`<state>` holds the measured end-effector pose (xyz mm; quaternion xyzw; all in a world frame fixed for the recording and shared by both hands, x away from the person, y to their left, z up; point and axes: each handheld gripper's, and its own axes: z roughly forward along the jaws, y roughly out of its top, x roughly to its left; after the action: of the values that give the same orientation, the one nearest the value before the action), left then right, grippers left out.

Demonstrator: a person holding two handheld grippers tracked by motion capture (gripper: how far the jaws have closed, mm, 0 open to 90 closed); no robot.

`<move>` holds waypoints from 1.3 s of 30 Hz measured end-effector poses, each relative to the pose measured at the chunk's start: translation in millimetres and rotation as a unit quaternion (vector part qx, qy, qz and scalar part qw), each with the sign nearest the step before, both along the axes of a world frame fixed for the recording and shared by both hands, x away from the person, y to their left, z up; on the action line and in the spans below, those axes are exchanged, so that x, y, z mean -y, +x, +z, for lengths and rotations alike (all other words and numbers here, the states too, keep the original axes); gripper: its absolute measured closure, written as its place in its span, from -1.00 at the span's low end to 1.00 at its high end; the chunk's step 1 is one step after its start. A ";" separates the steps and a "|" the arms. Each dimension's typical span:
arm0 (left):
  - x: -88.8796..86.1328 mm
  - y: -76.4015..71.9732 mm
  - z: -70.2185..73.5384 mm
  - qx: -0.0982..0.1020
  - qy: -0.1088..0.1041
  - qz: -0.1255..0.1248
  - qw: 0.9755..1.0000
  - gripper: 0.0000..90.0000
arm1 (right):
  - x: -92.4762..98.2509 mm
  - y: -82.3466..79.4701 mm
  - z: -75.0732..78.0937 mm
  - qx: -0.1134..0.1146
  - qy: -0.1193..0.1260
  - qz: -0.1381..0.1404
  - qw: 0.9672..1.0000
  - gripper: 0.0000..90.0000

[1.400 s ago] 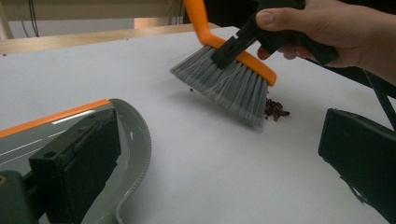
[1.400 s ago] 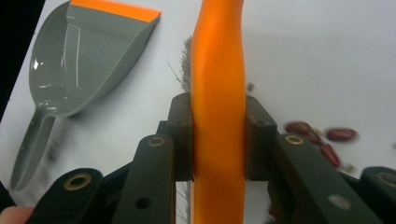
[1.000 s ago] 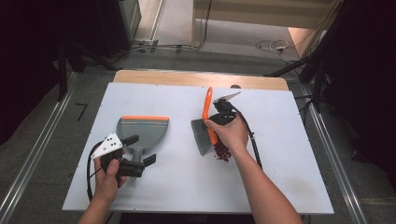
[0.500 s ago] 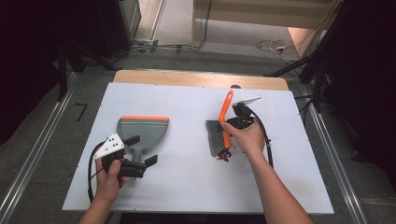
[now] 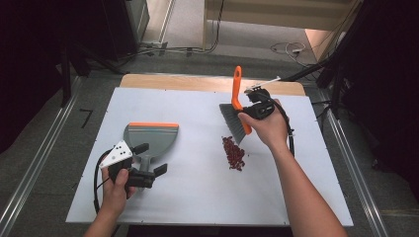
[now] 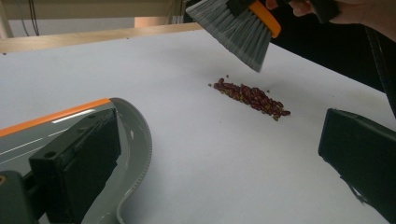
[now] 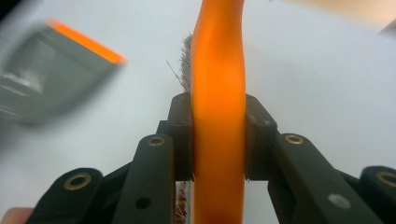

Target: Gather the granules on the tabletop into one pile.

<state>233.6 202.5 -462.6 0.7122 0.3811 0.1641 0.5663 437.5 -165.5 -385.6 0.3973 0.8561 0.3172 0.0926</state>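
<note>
White table (image 5: 197, 197), brush (image 5: 236, 111) gripped, beans (image 5: 233, 153)

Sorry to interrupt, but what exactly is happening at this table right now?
A person is sweeping up a small pile of red beans on the white table. The right gripper is shut on the orange handle of a brush, whose grey bristles hang just above the beans without touching them. The left gripper sits at the handle of the grey dustpan, jaws open, one jaw resting over the pan. The dustpan lies well apart from the beans, and none are in it yet.
</note>
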 end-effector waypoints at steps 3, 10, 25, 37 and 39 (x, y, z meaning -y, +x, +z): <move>-0.6 0.3 -0.2 -0.001 0.000 0.001 1.000 -1.00 | -13.3 1.7 -5.7 0.081 -0.100 0.072 0.989 0.52; -0.3 0.5 -0.8 -0.002 0.001 0.000 1.000 -1.00 | -47.3 -1.6 -40.2 0.160 -0.278 0.175 0.931 0.52; -0.1 -0.5 -0.1 -0.001 0.001 0.002 1.000 -1.00 | -51.2 -24.9 -62.9 0.119 -0.263 0.257 0.922 0.52; 0.4 -0.7 0.1 -0.001 0.002 0.001 1.000 -1.00 | -39.9 -46.1 -63.0 0.109 -0.246 0.274 0.923 0.51; 1.2 -0.9 0.2 0.000 0.000 0.000 1.000 -1.00 | -38.3 -49.3 -62.5 0.106 -0.243 0.276 0.924 0.51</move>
<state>232.7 201.3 -462.4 0.7123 0.3810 0.1635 0.5663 388.2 -127.1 -448.1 0.0749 0.9678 0.1528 0.1853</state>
